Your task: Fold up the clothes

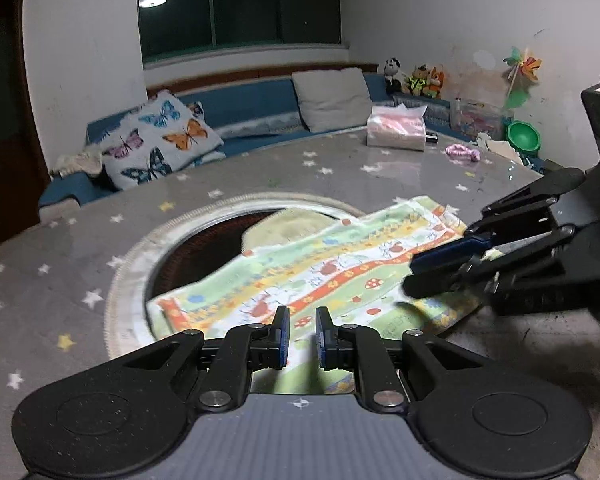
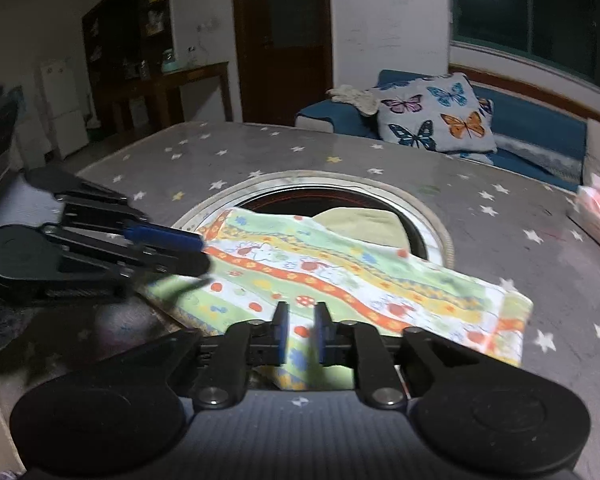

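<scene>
Left gripper (image 1: 301, 330) and right gripper (image 2: 301, 326), jaws slightly parted and empty, flank the printed cloth (image 1: 320, 268), which lies flat on the worktop (image 1: 80, 248), long axis between them, partly over the round opening (image 1: 204, 244).

left gripper (image 1: 301, 330) fingers parted, right gripper (image 2: 301, 326) likewise

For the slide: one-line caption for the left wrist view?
Left gripper open over the near edge of a patterned cloth draped across the table's round opening; right gripper at its right edge.
</scene>
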The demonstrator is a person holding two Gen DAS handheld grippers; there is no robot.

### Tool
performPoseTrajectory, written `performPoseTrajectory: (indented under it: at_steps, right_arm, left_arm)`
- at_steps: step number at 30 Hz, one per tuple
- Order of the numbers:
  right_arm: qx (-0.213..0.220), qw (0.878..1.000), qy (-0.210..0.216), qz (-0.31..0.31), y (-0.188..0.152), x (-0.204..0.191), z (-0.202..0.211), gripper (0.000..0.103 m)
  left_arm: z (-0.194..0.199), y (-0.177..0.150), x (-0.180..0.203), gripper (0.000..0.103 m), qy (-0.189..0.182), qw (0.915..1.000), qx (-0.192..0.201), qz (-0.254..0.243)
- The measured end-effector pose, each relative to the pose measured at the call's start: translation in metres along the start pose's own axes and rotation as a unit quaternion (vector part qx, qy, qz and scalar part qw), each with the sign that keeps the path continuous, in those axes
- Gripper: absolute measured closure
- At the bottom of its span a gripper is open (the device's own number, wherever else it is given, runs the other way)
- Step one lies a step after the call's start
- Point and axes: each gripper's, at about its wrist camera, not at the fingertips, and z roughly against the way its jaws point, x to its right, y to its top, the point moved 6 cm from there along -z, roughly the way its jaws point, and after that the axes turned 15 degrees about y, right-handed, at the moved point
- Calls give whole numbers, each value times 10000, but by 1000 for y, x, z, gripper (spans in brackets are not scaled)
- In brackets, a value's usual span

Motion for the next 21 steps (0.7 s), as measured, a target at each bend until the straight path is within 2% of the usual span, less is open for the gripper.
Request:
performPoseTrajectory:
  at_steps: [5,7,11,14,21]
  right_arm:
    - [-186,9998,46,41,-15,-2,-19,77]
    - [-188,9998,53,83,-21,-2,-19,76]
    - [-157,9998,55,86,-19,-2,-11,74]
    - [-91,9999,28,-33,-17,5,-8,74]
    - [-86,9997,14,-246,-22,19,2,71]
  left_arm:
    - [-14,-20,3,87,-44,9996,-268,-88]
    - [-13,-26,0,86,-42,9998,-192,-80]
    - [-10,-21,-4,82,-24,9997,-226,1]
    - [-7,-17,-5,75,11,9999,-130,36]
    - [-10,-24,-16,69,60,9995,-224,236]
